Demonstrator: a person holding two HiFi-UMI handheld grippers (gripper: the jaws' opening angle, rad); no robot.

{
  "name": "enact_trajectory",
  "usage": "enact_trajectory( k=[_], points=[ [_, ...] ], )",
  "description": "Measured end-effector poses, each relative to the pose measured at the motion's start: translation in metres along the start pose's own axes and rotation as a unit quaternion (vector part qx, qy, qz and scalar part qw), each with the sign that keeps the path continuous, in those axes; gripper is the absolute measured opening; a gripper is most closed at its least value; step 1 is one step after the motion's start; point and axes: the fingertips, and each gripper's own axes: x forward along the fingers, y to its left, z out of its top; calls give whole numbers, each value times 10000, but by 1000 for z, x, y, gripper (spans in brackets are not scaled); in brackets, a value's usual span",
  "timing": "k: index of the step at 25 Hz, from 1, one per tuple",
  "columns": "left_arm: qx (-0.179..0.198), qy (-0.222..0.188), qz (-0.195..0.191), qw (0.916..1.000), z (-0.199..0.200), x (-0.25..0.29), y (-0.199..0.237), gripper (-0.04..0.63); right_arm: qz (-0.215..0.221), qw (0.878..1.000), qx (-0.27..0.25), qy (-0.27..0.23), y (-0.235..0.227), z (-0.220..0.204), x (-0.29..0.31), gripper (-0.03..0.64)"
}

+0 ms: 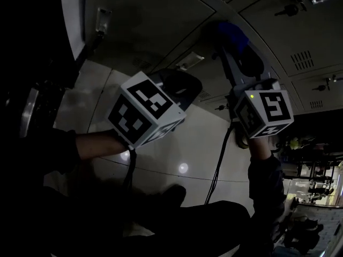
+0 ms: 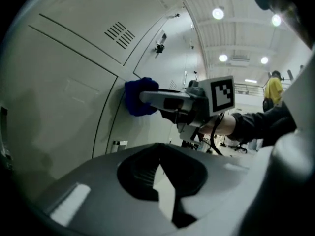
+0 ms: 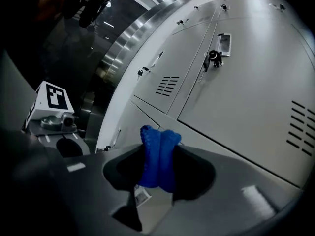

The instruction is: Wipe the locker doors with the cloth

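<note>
The blue cloth (image 3: 158, 156) is bunched and pinched between the jaws of the right tool (image 3: 158, 162), which close on its two folds. That tool's own view does not show whether the cloth meets the locker doors (image 3: 246, 82). The left gripper view does, from the side: the cloth (image 2: 139, 96) is pressed flat on the locker doors (image 2: 59, 82), at a vertical seam between two panels and below the vent slots (image 2: 119, 32).

The left tool (image 2: 160, 157) is held off the lockers, its jaws pressed together with nothing between them.

Only the right gripper view shows a key (image 3: 213, 57) hanging in a lock higher up the lockers. The left gripper view alone shows a person in a yellow top (image 2: 272, 90) far from the lockers. The dim head view adds the glossy floor (image 1: 177, 143) at the lockers' foot.
</note>
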Motion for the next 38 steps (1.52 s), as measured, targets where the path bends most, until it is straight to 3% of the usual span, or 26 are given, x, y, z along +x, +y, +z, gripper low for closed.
enact_trajectory(
  k=[3,11,18,22,25,27,31,38],
  points=[
    [186,48,-9,9998,-1,-7,-11,0,-204,9994,-6,-285,2,5,0,158],
    [488,271,597,9967,4,-22,-11,0,-393,9925,598,-996,-13,5,-4,158],
    [473,478,919,9935,18,-21,-11,0,-458,9846,1195,-1187,-37,-17,-26,158],
    [56,578,950,9938,21,-25,-16,0,-550,9829,1292,-1194,-55,-33,-45,158],
    [-848,443,836,9919,24,-26,-27,0,-685,9819,1351,-1133,-69,-47,-62,158],
    [-1076,326,738,9909,29,-24,-32,0,-795,9808,1403,-1100,-80,-57,-73,158],
    [-462,229,898,9946,30,-19,-22,0,-1021,9794,1434,-987,-98,-76,-94,158],
    [-264,370,864,9952,17,-13,-19,0,-1452,9725,1609,-855,-129,-106,-129,158]
  ],
)
